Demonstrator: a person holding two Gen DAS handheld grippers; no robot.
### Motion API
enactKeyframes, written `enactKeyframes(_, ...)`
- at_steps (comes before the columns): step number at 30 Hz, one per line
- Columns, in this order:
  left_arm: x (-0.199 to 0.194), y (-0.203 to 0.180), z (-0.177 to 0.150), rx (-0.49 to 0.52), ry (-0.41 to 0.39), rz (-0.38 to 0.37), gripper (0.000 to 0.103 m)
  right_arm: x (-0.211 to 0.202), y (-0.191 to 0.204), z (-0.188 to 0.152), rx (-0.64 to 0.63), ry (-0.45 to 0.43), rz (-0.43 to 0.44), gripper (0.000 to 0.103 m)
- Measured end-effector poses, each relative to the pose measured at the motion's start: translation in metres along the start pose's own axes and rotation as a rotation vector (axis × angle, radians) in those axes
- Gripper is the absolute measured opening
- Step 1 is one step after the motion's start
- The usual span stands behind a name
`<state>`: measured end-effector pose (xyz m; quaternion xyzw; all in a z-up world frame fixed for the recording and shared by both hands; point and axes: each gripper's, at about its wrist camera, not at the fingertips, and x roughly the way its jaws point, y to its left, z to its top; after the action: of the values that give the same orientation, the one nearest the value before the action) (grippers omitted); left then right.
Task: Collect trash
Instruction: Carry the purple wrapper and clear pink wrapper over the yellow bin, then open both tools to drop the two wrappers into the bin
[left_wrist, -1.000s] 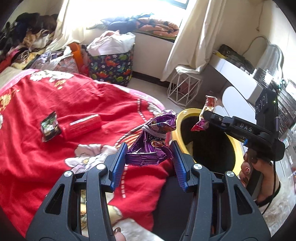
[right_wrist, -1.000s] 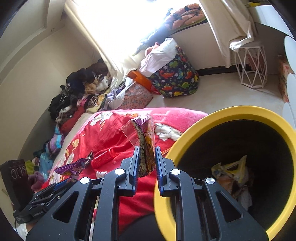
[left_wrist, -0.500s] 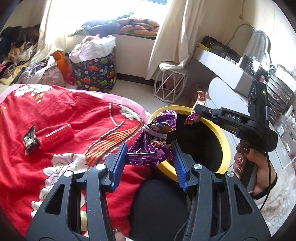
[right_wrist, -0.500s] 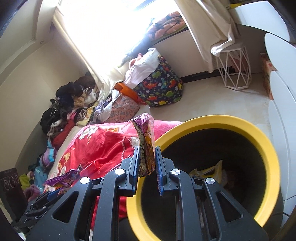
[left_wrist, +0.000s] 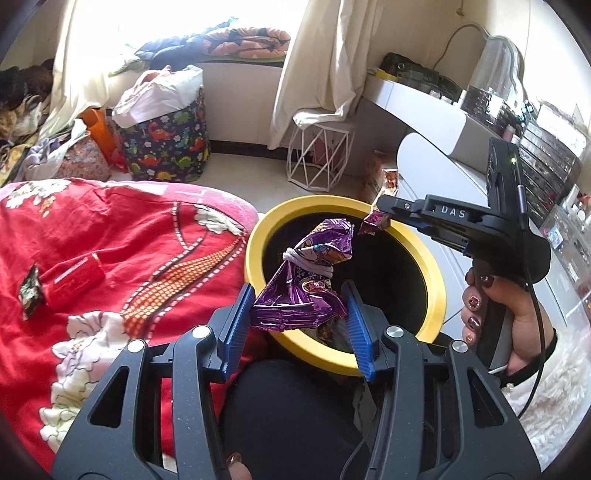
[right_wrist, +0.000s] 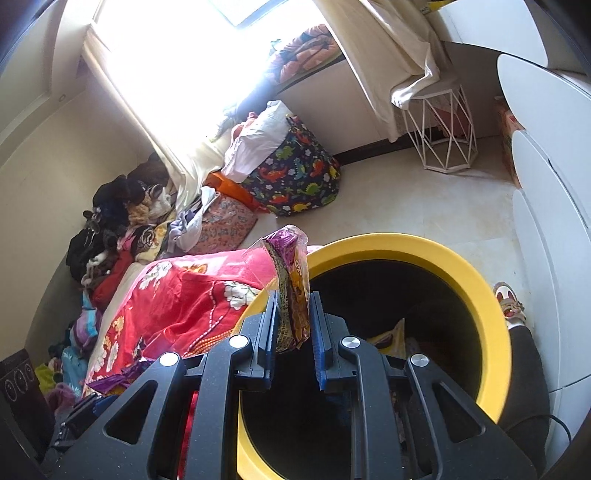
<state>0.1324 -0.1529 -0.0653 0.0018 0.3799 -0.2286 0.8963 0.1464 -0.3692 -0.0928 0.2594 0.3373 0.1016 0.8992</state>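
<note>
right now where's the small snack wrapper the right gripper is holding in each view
Left wrist: small snack wrapper hangs from the right gripper, upper right of centre, over the far rim.
Right wrist: centre, upright between the blue pads.
Shared landmark: yellow-rimmed bin.

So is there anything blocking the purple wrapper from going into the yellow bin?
Nothing visible does. The left gripper holds the purple wrapper over the open mouth of the yellow bin, which has no lid. The right gripper also holds its snack wrapper at the rim.
</note>
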Motion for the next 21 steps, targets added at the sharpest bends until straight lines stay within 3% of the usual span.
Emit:
enactKeyframes(19,0.049,-0.032,-0.002,0.043,0.075,-0.050,0.041,-0.013,-0.030,0.009,0.083,-0.035,-0.007,0.018)
enactKeyframes(21,0.053,-0.034,-0.001,0.047,0.078,-0.054,0.041,-0.015,-0.033,0.009,0.094,-0.041,-0.010,0.022)
